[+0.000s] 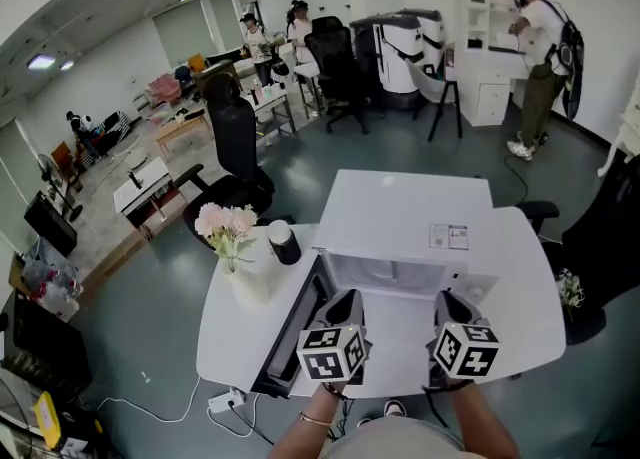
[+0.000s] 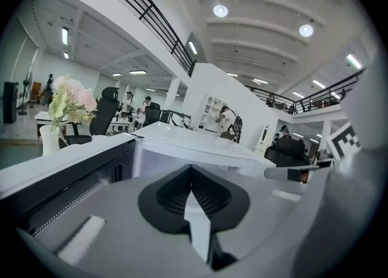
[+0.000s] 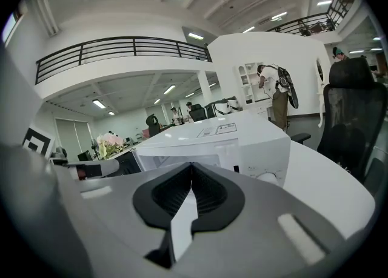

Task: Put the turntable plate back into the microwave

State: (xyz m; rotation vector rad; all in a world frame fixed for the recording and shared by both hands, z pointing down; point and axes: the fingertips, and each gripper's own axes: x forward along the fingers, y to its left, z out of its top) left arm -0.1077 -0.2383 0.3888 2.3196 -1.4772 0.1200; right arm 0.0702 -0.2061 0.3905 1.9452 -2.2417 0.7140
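The white microwave (image 1: pixel 410 212) stands on the white table (image 1: pixel 525 282) with its dark door (image 1: pixel 292 335) swung open to the left. Its pale cavity (image 1: pixel 395 272) faces me. I see no turntable plate in any view. My left gripper (image 1: pixel 345 299) hovers before the cavity's left side, jaws shut with nothing between them. My right gripper (image 1: pixel 447 302) is level with it before the control panel side, also shut and empty. The left gripper view shows the left gripper (image 2: pixel 191 174) closed, with the microwave (image 2: pixel 182 143) beyond. In the right gripper view, the right gripper (image 3: pixel 191 171) points at the microwave (image 3: pixel 224 134).
A vase of pink flowers (image 1: pixel 228 232) and a black cup (image 1: pixel 284 242) stand on the table left of the microwave. Black office chairs (image 1: pixel 235 147) stand beyond the table and at its right (image 1: pixel 605 237). People work far off across the room.
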